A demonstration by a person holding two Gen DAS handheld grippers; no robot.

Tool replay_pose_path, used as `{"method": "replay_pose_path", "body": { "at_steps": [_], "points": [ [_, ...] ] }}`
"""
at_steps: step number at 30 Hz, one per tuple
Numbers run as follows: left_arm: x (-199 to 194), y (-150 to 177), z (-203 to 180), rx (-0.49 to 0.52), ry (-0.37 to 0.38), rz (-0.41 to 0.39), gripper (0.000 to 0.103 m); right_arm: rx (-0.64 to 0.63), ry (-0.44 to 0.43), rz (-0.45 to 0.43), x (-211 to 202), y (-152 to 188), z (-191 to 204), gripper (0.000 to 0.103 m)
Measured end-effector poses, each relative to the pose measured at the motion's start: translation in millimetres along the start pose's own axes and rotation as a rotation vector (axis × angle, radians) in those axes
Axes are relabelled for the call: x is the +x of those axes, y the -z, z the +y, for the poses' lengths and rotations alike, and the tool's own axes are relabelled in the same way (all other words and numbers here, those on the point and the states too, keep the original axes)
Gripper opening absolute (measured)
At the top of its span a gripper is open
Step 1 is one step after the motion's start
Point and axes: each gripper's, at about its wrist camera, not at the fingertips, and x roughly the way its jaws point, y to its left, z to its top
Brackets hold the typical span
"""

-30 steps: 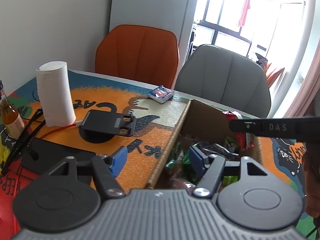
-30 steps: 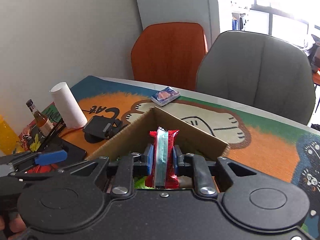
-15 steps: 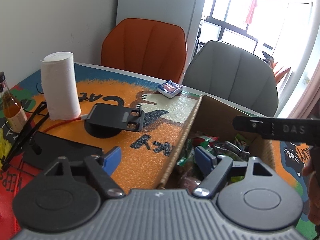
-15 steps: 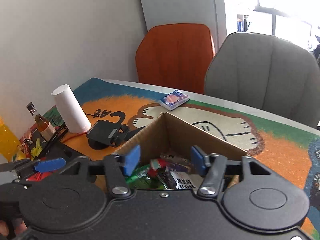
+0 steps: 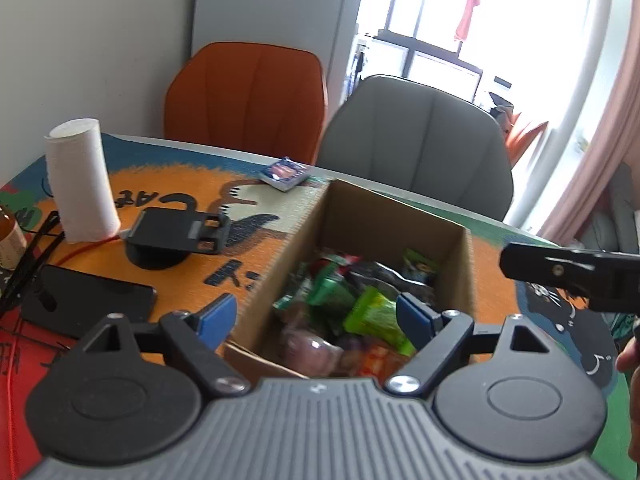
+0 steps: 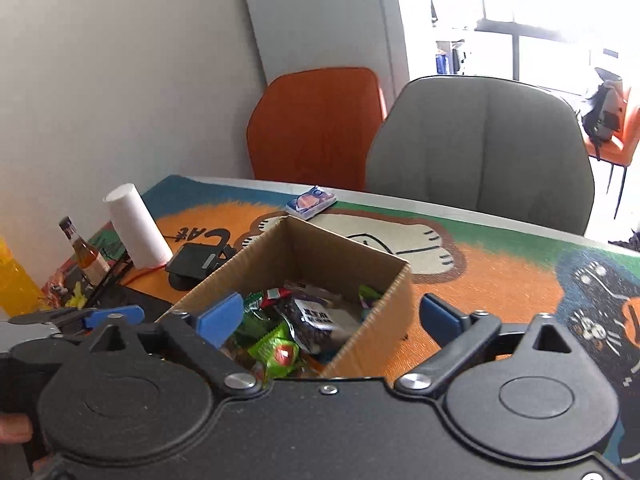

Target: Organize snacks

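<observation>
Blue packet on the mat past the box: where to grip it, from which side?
Take the blue packet across its short sides, coming from above. It lies flat on the mat, thin, apart from the cardboard box, so nothing offers a side pinch. Probably easiest with the right gripper; its jaws are opening with nothing between them.

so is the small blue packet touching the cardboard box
Apart. The right wrist view shows a strip of mat between the blue packet and the cardboard box.
</observation>
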Motion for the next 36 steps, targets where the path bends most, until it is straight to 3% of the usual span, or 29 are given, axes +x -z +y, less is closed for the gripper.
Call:
{"method": "replay_pose_path", "body": {
  "at_steps": [3, 12, 26, 36],
  "points": [
    [-5, 4, -9, 0.003, 0.013, 0.003, 0.087, 0.019, 0.011, -0.002, -14, 7, -7, 0.103],
    [-30, 21, -30, 0.041, 0.017, -0.008, 0.103, 0.052, 0.032, -0.050, -66, 28, -19, 0.103],
    [-70, 48, -41, 0.076, 0.048, -0.036, 0.103, 0.107, 0.184, -0.109, -125, 76, -44, 0.103],
    [-104, 68, -52, 0.135, 0.062, -0.040, 0.103, 0.170, 0.244, -0.140, -164, 115, -57, 0.103]
  ]
}}
